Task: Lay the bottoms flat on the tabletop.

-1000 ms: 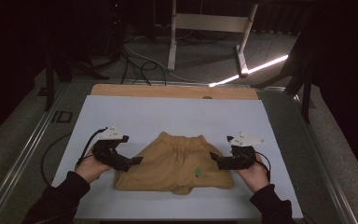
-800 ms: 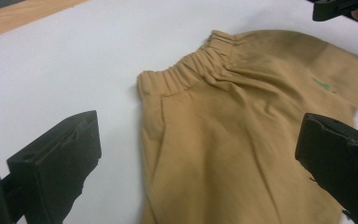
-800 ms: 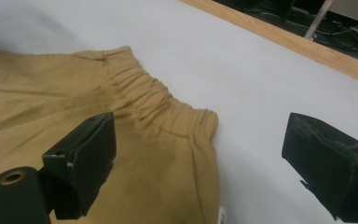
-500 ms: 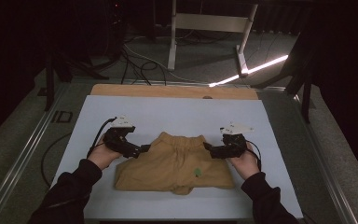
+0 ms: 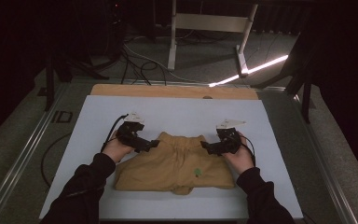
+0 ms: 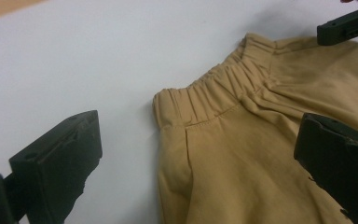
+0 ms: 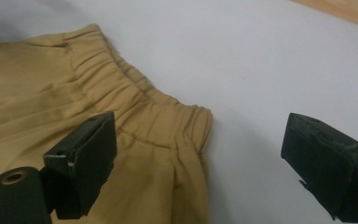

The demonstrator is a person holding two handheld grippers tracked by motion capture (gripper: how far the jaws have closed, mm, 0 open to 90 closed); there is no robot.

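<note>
Tan shorts [image 5: 175,163] with an elastic waistband lie flat on the white table sheet [image 5: 182,114], waistband toward the far side and a small green mark on the right leg. My left gripper [image 5: 153,144] stands open at the waistband's left corner [image 6: 168,105], one jaw over the sheet and one over the cloth. My right gripper [image 5: 206,148] is open at the waistband's right corner [image 7: 198,122], straddling it the same way. Nothing is held between either pair of jaws. The other gripper's jaw tip [image 6: 347,25] shows at the top right of the left gripper view.
A wooden strip [image 5: 172,91] borders the sheet's far edge. Metal rails [image 5: 23,158] run along both sides of the table. Beyond it stand a white frame [image 5: 209,28], floor cables [image 5: 140,60] and a bright light strip [image 5: 251,71].
Both grippers moved forward along the shorts' sides from mid-leg height to the waistband corners, and closed in toward each other. The shorts have not shifted.
</note>
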